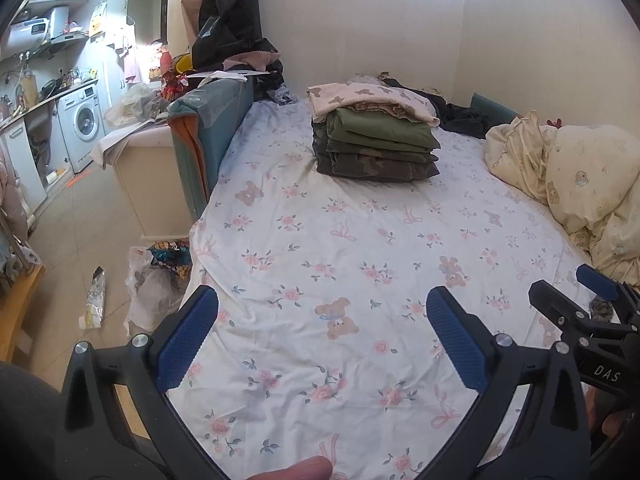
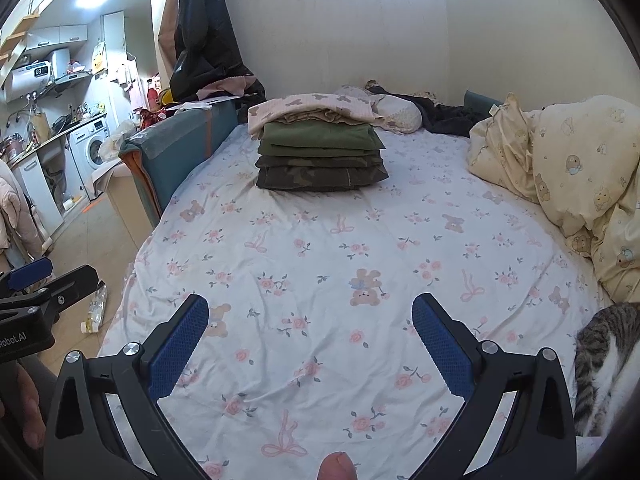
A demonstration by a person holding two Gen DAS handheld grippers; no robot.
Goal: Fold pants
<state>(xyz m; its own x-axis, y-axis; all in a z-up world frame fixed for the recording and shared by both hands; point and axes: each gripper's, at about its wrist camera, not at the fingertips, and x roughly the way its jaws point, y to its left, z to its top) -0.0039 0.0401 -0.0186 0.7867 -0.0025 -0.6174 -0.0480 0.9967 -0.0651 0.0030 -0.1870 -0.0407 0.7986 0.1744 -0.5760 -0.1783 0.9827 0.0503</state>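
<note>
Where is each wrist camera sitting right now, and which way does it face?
Left wrist: behind the open left gripper, facing along the bed to the stack of folded clothes; the right gripper shows at right.
Right wrist: behind the open right gripper, same heading; left gripper and cat at the edges.
Shared: bed, stack, quilt.

Bed [image 2: 320, 264] middle open; folded stack [image 2: 322, 156] blocks far end, duvet [image 2: 568, 168] and cat [image 2: 608, 364] crowd right.
</note>
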